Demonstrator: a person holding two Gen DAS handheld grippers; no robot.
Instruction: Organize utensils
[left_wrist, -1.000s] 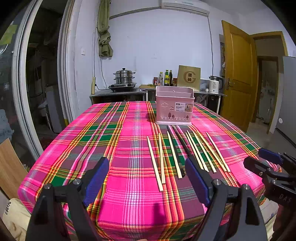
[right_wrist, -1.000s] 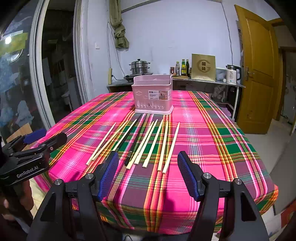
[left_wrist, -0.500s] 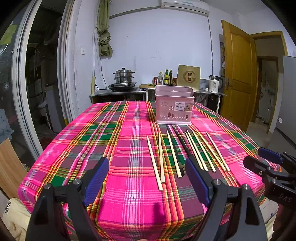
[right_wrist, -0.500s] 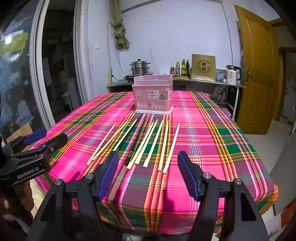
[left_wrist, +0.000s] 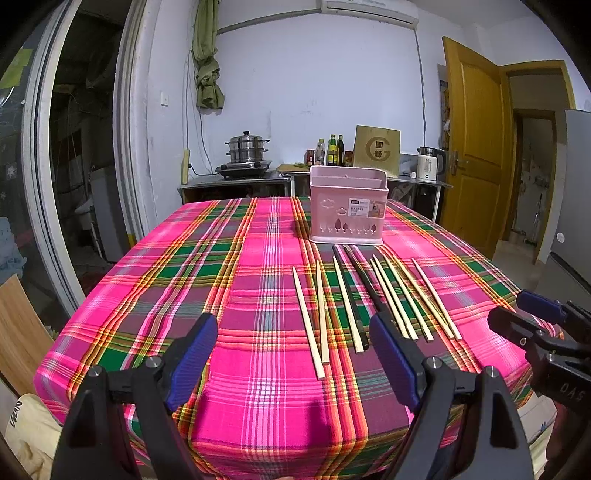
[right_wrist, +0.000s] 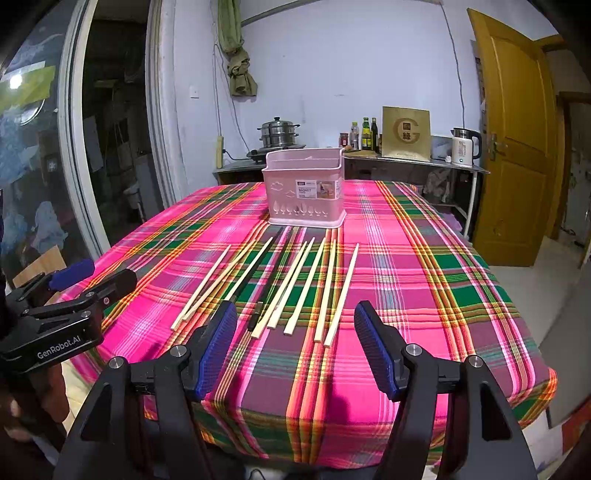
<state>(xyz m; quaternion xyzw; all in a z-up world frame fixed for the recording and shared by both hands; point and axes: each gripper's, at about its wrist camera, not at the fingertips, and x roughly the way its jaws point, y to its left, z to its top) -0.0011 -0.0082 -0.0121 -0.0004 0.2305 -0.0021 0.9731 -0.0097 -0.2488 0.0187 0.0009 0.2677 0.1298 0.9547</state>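
Several pale wooden chopsticks (left_wrist: 308, 321) (right_wrist: 341, 291) and two black chopsticks (left_wrist: 365, 284) (right_wrist: 266, 273) lie side by side on the plaid tablecloth (left_wrist: 236, 295) (right_wrist: 424, 280). A pink utensil basket (left_wrist: 347, 206) (right_wrist: 304, 188) stands upright just beyond them. My left gripper (left_wrist: 291, 354) is open and empty, above the near table edge. My right gripper (right_wrist: 295, 343) is open and empty, near the chopsticks' near ends. Each gripper shows at the edge of the other's view, the right one (left_wrist: 532, 317) and the left one (right_wrist: 92, 275).
Behind the table a counter (left_wrist: 240, 181) carries a steel steamer pot (left_wrist: 245, 147), bottles (left_wrist: 332, 149), a brown box (left_wrist: 376, 149) and a white kettle (left_wrist: 428, 166). A yellow door (left_wrist: 472, 147) is at right, a glass sliding door (left_wrist: 66, 166) at left.
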